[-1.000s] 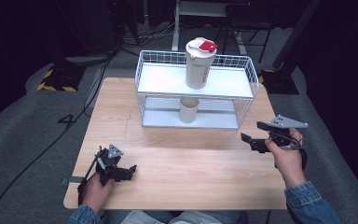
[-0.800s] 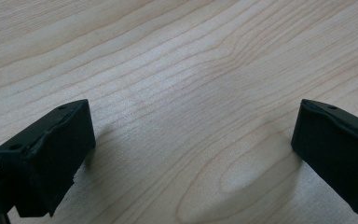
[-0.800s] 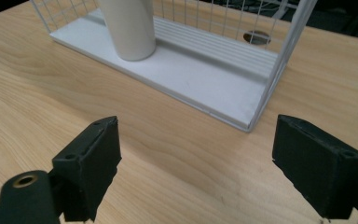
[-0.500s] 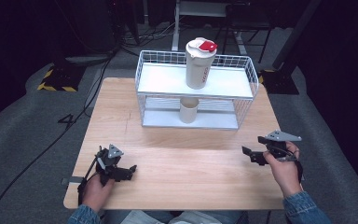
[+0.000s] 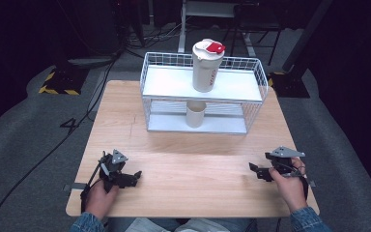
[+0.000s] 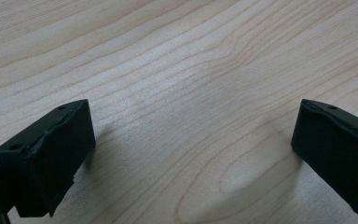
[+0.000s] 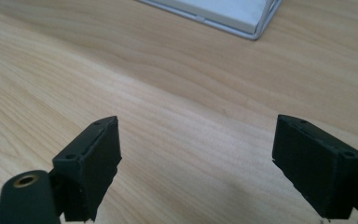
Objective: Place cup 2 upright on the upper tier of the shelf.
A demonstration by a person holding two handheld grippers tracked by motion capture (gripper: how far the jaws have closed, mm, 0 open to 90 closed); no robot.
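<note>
Both grippers, left gripper (image 5: 136, 175) & right gripper (image 5: 252, 168), are resting low on table (image 5: 193, 159) w/ jaws spread, empty; shaker bottle (image 5: 207, 65) is standing atop wire rack (image 5: 200, 92), cup (image 5: 195, 113) below; prob. approaching level is working best.

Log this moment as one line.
left gripper: open, empty | right gripper: open, empty | shaker bottle: rack top shelf | cup: lower shelf

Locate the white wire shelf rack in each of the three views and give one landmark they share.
High view: the white wire two-tier shelf rack stands at the table's far centre, holding a shaker bottle above and a cup below.
Left gripper view: not in it.
Right gripper view: one bottom corner of it at the top edge.
Shared landmark: the light wooden tabletop.
</note>
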